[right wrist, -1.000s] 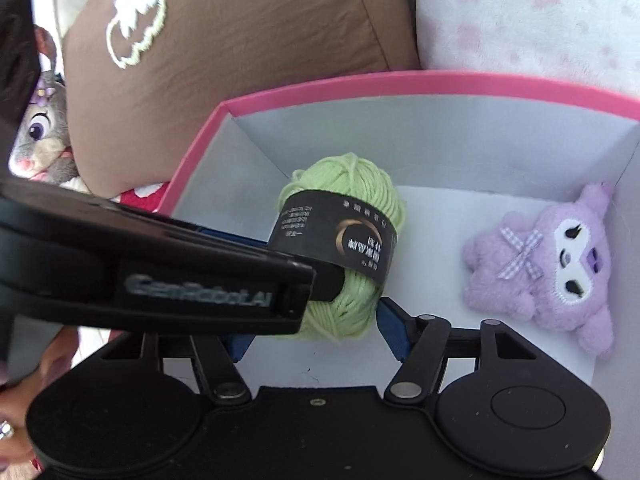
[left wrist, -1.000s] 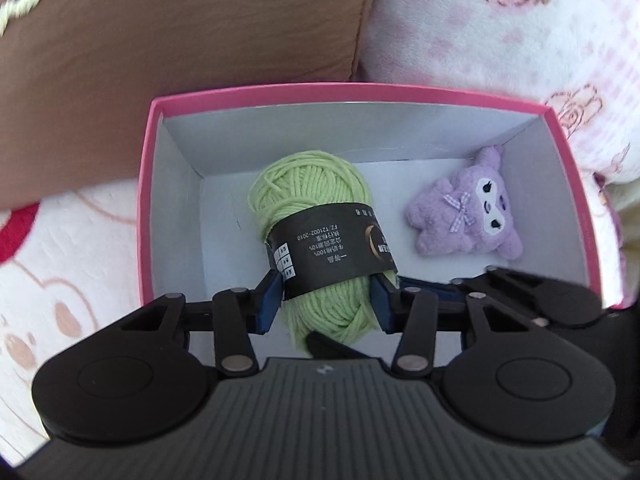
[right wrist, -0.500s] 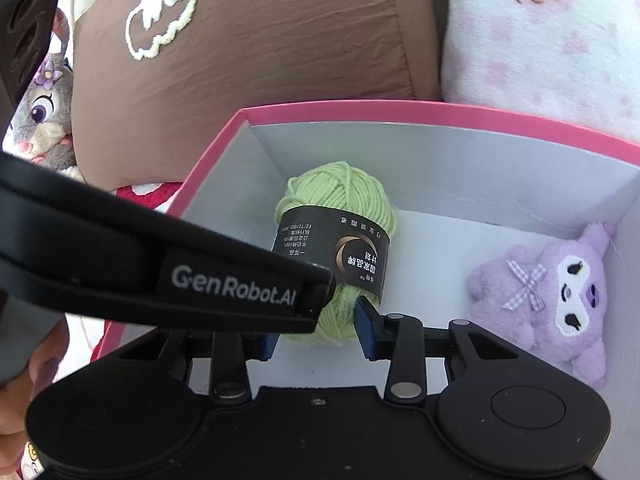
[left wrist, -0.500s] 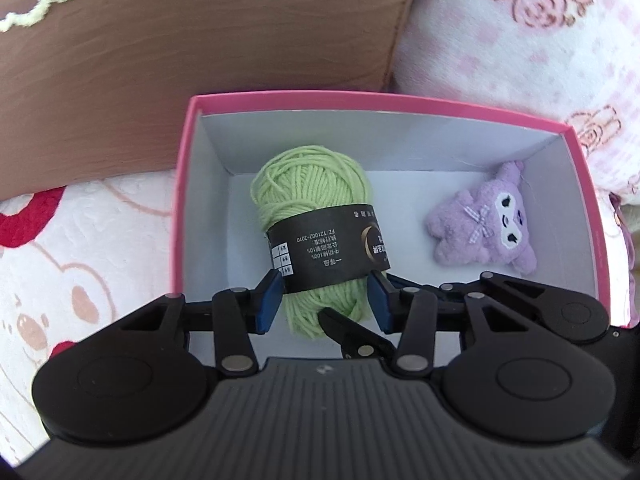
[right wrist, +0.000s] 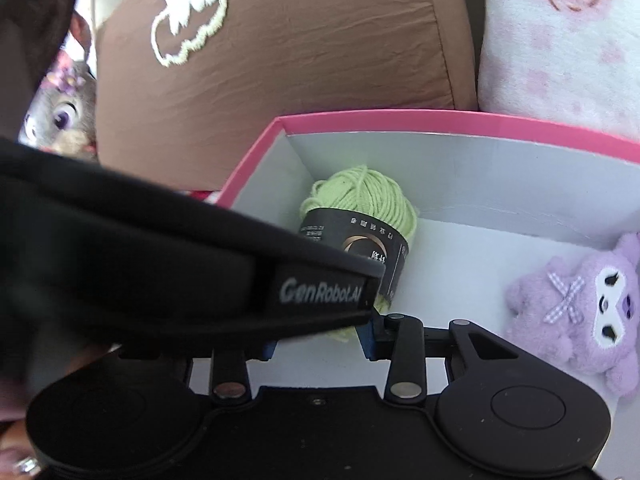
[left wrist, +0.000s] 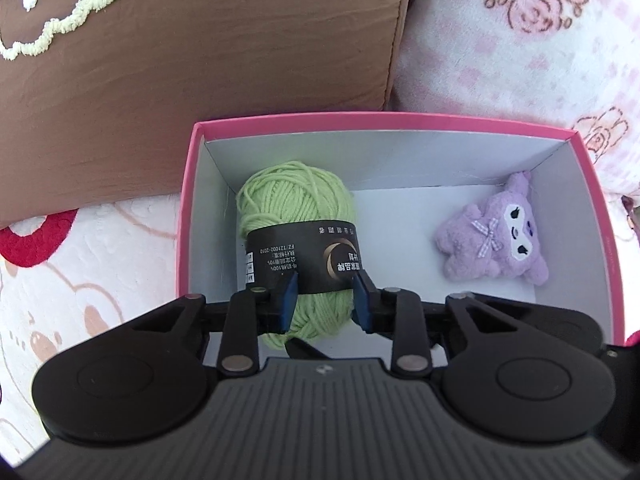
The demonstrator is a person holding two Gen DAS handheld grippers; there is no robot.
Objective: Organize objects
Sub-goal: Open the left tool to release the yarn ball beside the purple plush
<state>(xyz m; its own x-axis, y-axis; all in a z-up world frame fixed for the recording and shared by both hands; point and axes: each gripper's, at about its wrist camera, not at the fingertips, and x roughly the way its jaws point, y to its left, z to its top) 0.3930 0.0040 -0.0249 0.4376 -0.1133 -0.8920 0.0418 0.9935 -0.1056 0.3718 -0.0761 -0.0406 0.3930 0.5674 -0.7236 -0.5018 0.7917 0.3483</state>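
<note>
A green yarn ball (left wrist: 296, 208) with a black label lies in the left part of a pink box with a white inside (left wrist: 384, 118). A purple plush toy (left wrist: 494, 236) lies at the box's right side. My left gripper (left wrist: 325, 296) is open above the box's near edge, with the yarn seen between its blue pads; it looks apart from the yarn. In the right wrist view the yarn (right wrist: 360, 204) and plush (right wrist: 580, 304) show again. My right gripper (right wrist: 320, 340) is open and empty; its left finger is hidden behind the left gripper's body (right wrist: 160, 264).
A brown cushion (left wrist: 200, 60) leans behind the box on the left and a pink floral pillow (left wrist: 520, 40) on the right. A grey bunny plush (right wrist: 60, 116) sits at far left. The box stands on a white patterned blanket (left wrist: 80, 272).
Both grippers have pulled back and up from the box, so the yarn looks smaller and farther. The yarn stays lying in the box. Both grippers' fingers have narrowed somewhat.
</note>
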